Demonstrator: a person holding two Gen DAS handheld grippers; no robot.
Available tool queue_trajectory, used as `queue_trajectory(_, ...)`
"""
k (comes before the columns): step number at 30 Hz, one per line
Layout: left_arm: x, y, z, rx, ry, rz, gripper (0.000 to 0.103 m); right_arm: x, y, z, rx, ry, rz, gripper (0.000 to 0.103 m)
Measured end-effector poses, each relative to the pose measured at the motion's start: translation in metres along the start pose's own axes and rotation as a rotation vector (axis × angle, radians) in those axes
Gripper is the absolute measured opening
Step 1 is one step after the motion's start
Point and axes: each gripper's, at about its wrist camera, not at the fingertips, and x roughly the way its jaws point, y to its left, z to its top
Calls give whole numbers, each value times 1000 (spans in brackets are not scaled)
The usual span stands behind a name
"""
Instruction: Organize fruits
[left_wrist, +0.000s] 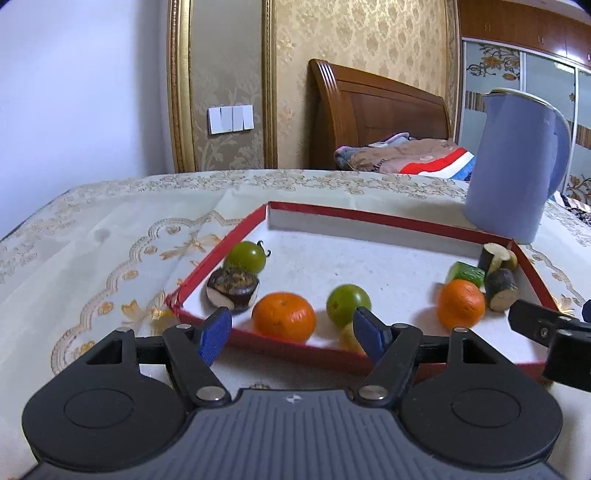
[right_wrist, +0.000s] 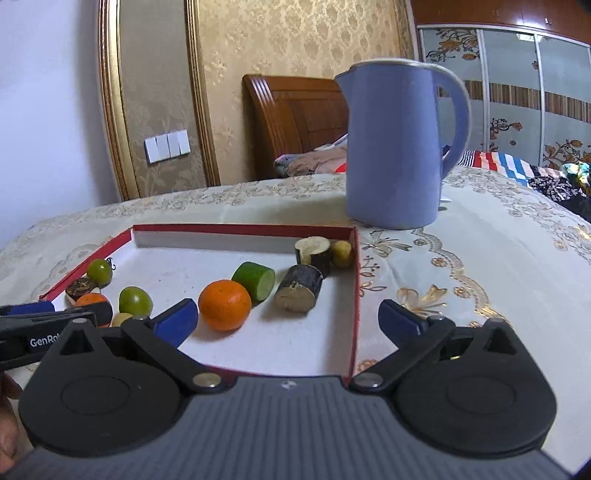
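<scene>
Red-rimmed tray on an embroidered cloth, a blue kettle standing on the cloth just behind its far right corner. Contents fall into two loose lots. Left lot, toward the left wall: a green fruit against the rim, a dark brown-capped piece touching it in front, an orange, a second green fruit, and a small pale yellow piece half hidden by the jaws. Right lot: a second orange, a cut cucumber end touching it, two dark bark-skinned stubs and a small yellow bit tucked into the far right corner. Likes appear to be grouped only in part; the oranges lie well apart, so the sorting reads as unfinished. Left gripper hovers at the near rim, jaws released and empty, the near orange framed between them, probably lined up for a pick. Right gripper is spread wide with nothing in it, straddling the tray's right wall, the second orange just beside its left pad.
</scene>
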Motion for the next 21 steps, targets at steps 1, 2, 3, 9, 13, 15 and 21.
queue_trajectory(1,-2,2,-2,-8,5,-9,72,-4,-1,-1,4,-8,-1,103)
queue_trajectory(2,-4,4,-3,-18,10,-18,72,-7,-2,-2,8,-16,3,103)
queue_trajectory(3,-7,6,-5,-30,10,-28,72,-10,-3,-3,9,-21,7,103)
queue_trajectory(9,-23,15,-16,-46,4,-36,73,-20,-8,-10,50,-5,28,103)
queue_trajectory(13,-29,13,-21,-19,-3,-26,73,-24,-5,-17,45,26,48,103)
queue_trajectory(15,-29,11,-22,-4,4,-27,73,-24,1,-19,15,41,50,103)
queue_trajectory(21,-29,10,-24,7,9,-27,73,-29,5,-21,-9,23,41,103)
